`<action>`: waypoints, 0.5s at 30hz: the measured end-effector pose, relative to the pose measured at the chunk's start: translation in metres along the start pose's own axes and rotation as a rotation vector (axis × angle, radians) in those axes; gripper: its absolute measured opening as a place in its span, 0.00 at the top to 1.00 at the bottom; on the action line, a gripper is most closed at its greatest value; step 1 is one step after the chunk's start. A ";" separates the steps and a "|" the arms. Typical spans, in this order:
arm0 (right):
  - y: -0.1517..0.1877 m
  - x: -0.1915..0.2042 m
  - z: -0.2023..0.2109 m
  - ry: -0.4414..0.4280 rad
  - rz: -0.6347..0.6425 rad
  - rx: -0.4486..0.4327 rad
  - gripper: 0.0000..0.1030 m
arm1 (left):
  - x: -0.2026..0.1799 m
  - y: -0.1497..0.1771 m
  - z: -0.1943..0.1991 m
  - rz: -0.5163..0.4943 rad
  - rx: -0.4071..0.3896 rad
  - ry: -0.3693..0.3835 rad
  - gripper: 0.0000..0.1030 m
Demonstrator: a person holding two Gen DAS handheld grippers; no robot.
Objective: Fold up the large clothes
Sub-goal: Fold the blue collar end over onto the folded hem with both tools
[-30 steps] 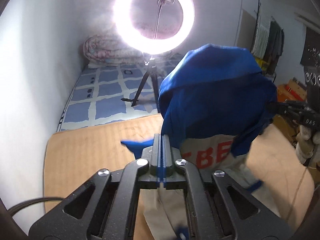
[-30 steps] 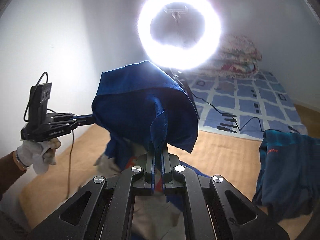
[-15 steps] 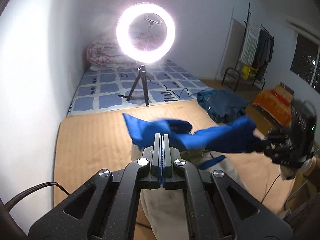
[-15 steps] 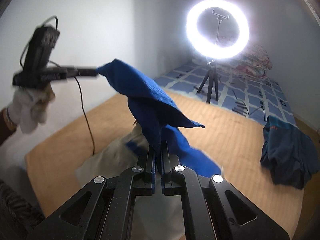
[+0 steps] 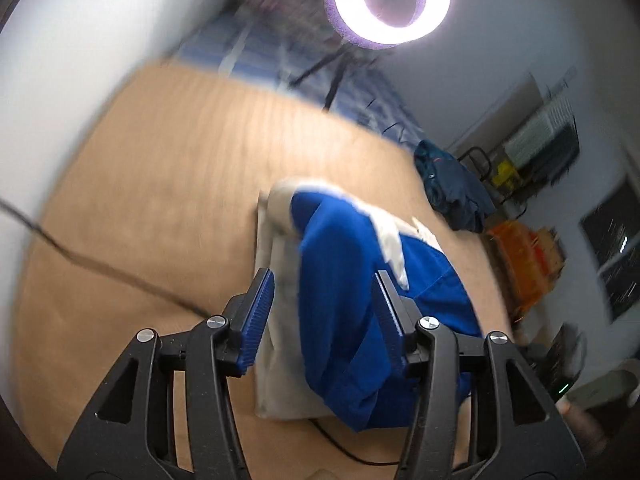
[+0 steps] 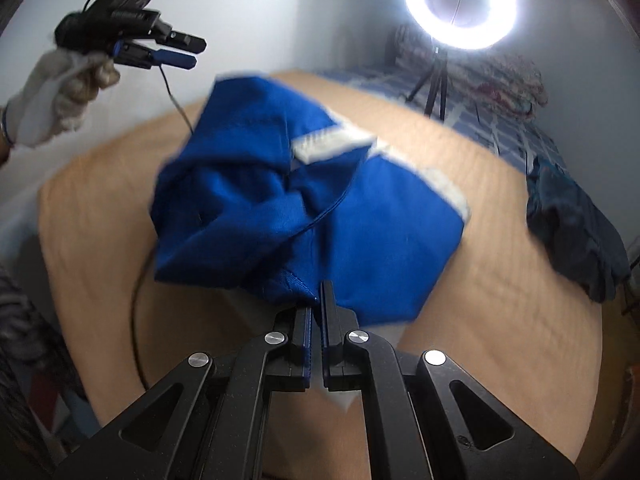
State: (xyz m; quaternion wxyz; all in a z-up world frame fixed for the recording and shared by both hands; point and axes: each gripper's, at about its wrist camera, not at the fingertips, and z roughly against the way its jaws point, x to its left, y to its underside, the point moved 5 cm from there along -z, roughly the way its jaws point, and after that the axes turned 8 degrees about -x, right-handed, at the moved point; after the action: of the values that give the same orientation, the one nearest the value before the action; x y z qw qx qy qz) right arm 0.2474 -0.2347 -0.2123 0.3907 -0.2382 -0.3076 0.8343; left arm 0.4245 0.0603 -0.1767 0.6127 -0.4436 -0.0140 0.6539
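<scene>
A large blue and cream garment point(image 5: 360, 304) lies bunched on the tan mat point(image 5: 168, 184). In the right wrist view the garment point(image 6: 280, 208) is crumpled, blurred by motion. My left gripper point(image 5: 325, 304) is open and empty above the garment; it also shows in the right wrist view point(image 6: 188, 53), raised at upper left in a gloved hand. My right gripper point(image 6: 317, 300) is shut on a blue edge of the garment, low over the mat point(image 6: 500, 280).
A lit ring light on a tripod point(image 6: 460, 4) stands beyond the mat on a blue checked mattress point(image 6: 500, 120). A dark teal garment point(image 6: 576, 224) lies at the mat's right edge. A black cable point(image 5: 100, 268) crosses the mat. A clothes rack point(image 5: 540, 152) stands far right.
My left gripper has let go of the garment, opened and lifted away. The garment has dropped from stretched in the air to a heap on the mat. My right gripper has lowered, still gripping.
</scene>
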 end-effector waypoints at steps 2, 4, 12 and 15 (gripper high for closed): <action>0.006 0.000 0.000 0.007 0.009 0.018 0.98 | 0.013 0.008 -0.014 0.099 0.033 0.031 0.50; 0.007 0.000 0.005 0.001 -0.008 0.022 0.98 | 0.019 0.011 -0.027 0.160 0.044 0.064 0.50; 0.024 -0.042 0.040 -0.152 -0.474 -0.025 0.59 | 0.008 0.004 -0.043 0.172 0.052 0.111 0.50; 0.034 -0.065 0.030 -0.217 -0.714 -0.033 0.49 | 0.007 -0.001 -0.047 0.179 0.055 0.114 0.50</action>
State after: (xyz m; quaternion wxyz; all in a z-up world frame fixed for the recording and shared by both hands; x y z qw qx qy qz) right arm 0.2491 -0.3129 -0.2051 0.6183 -0.0322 -0.4243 0.6608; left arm 0.4547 0.0414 -0.2087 0.5637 -0.4624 0.0785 0.6799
